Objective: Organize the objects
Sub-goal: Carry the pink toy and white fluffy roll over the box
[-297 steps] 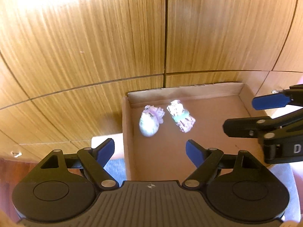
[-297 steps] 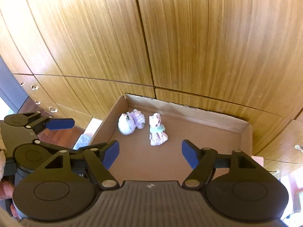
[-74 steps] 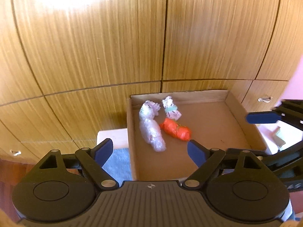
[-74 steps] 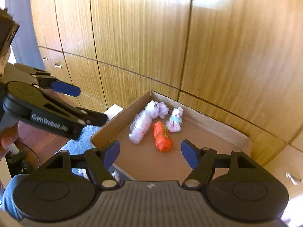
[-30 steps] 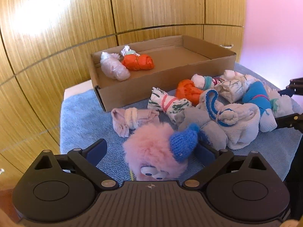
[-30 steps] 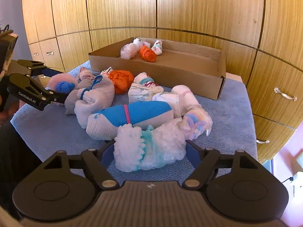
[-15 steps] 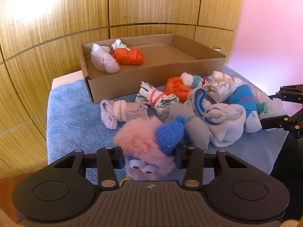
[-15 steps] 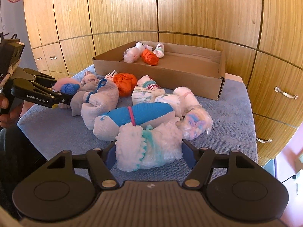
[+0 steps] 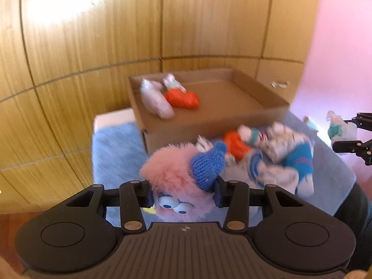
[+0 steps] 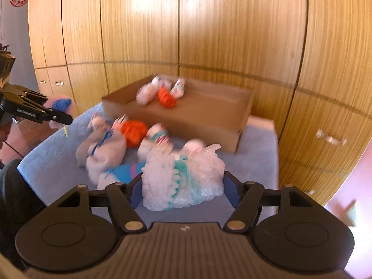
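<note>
My left gripper [image 9: 183, 194] is shut on a fluffy pink sock bundle with googly eyes and a blue knitted tip [image 9: 179, 176], held above the blue towel [image 9: 116, 148]. My right gripper [image 10: 182, 191] is shut on a fluffy white and teal sock bundle [image 10: 183, 179], also lifted. A cardboard box [image 9: 262, 114] stands behind, holding a pale lilac bundle [image 9: 155, 100], an orange bundle [image 9: 183, 97] and a small white one. Several rolled socks [image 10: 116, 148] lie on the towel before the box.
Wooden cabinet doors [image 10: 209, 34] rise behind the box, with drawer handles [image 10: 330, 139] at the right. The towel covers a small table whose white edge [image 9: 111, 116] shows left of the box. The other gripper [image 10: 34, 111] shows at the far left of the right wrist view.
Both grippers have risen off the towel with their sock bundles and moved toward the box. The views are blurred by motion.
</note>
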A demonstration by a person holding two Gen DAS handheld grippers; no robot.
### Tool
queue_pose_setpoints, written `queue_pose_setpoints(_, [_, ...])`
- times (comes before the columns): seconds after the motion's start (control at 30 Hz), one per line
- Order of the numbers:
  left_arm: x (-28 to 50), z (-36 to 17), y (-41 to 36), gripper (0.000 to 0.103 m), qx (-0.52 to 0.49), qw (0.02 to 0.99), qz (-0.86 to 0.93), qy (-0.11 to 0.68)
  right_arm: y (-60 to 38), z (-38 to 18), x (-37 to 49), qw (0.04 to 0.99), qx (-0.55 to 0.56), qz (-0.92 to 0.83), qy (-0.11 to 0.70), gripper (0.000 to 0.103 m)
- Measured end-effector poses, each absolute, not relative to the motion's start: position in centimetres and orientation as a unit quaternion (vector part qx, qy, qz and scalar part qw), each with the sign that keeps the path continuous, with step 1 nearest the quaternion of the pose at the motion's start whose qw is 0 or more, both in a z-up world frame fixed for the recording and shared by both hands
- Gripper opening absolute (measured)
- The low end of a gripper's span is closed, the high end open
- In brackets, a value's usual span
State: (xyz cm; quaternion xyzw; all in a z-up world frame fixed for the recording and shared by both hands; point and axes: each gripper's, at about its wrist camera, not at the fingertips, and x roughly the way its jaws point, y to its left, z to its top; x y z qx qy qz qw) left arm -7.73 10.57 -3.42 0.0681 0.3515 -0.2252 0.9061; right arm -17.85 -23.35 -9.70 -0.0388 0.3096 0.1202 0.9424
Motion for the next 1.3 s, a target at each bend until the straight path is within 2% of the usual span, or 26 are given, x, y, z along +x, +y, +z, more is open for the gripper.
queue_pose_setpoints(0.37, [-3.7, 2.7, 8.4, 0.052, 0.044, 0.913, -0.194, 0.356, -28.2, -1.8, -11.9, 0.963, -0.112, 0.1, 0.224, 0.065])
queue_pose_setpoints(0.67, [2.1, 5.8, 3.7, 0.053, 0.075, 0.909, -0.198, 0.358, -26.0, -1.4, -7.4, 0.954, -0.134, 0.153, 0.22, 0.065])
queue_pose_setpoints(0.97, [7.9, 0.2, 0.5, 0.053, 0.124, 0.88, -0.186, 0.418, -20.4, -5.9, -1.3, 0.919, -0.125, 0.247, 0.28, 0.065])
queue_pose_setpoints(1.3, [11.3, -5.9, 0.9, 0.054, 0.117, 0.859, -0.17, 0.469, -15.0, -12.0, 4.8, 0.884, -0.133, 0.28, 0.35, 0.065])
